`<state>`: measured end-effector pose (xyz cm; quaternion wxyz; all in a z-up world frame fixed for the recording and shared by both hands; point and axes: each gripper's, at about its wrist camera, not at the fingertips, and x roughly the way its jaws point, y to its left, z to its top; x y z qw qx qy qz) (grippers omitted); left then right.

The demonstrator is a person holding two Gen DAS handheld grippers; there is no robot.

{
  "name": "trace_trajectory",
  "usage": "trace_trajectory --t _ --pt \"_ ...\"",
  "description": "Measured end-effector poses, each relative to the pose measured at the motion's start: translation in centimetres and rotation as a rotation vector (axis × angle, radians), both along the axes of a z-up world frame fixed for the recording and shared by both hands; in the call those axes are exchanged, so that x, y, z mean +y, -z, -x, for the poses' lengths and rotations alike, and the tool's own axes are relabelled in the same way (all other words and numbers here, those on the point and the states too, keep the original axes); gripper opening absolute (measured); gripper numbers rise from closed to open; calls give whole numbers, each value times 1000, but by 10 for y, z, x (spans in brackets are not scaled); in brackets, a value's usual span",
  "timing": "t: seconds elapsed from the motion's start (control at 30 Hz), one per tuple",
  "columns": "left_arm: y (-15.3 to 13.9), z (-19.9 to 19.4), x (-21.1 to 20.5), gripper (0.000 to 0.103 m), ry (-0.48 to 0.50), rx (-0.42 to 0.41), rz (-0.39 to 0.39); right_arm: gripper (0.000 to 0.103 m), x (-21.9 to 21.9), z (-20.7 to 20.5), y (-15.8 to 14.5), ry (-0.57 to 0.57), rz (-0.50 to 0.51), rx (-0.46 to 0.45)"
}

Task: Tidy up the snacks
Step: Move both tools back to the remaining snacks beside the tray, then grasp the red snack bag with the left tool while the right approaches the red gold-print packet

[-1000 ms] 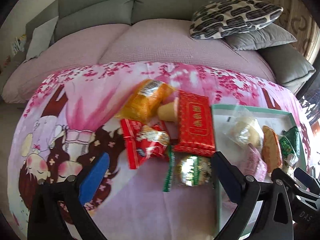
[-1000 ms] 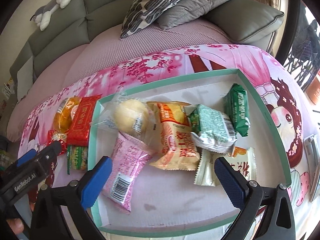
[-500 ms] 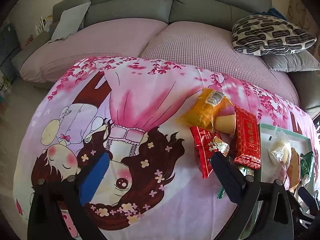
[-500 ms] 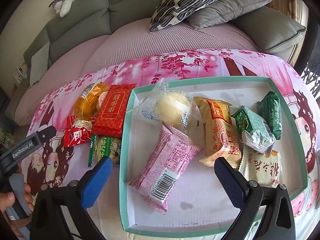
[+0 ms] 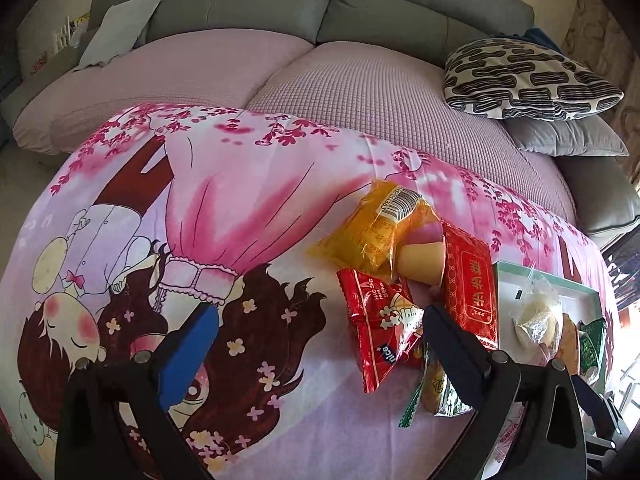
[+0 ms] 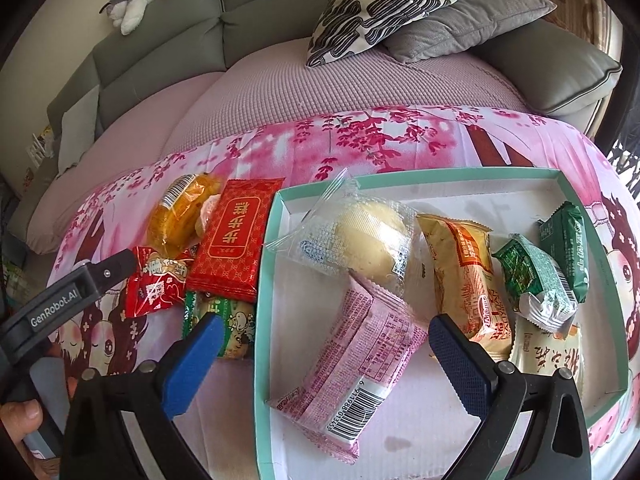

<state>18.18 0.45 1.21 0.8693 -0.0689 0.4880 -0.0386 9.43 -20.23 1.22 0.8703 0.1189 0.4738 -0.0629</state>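
The left gripper [image 5: 316,332], jaws spread and empty, has been swung leftward off the loose snack pile [image 5: 404,280] beside the tray's left rim [image 6: 266,280]. The right gripper [image 6: 324,340], also open and empty, is held over the pink packet [image 6: 360,360] already in the tray; 5 snacks seemingly remain outside.

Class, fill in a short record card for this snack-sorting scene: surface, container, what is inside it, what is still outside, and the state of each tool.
surface: pink cartoon-print cloth
container: green-rimmed tray
inside tray: clear-wrapped bun, pink packet, yellow packet, two green packets, white packet
outside tray: orange packet, red flat packet, small red packet, green-edged packet
left tool: open, empty
right tool: open, empty, over pink packet
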Motion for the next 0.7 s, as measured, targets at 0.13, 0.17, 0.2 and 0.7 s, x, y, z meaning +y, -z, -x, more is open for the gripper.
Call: trace_trajectory --t 0.13,0.17,0.2,0.7 --pt "9 -5 -4 102 13 23 53 103 0 0 2 -2 5 5" --pt "12 -7 -5 102 21 31 59 103 0 0 1 -2 5 3" --pt "14 -8 -7 102 27 36 60 103 1 0 1 -2 4 0" --pt "37 -26 -11 101 12 121 99 103 10 -22 4 -21 -15 -19"
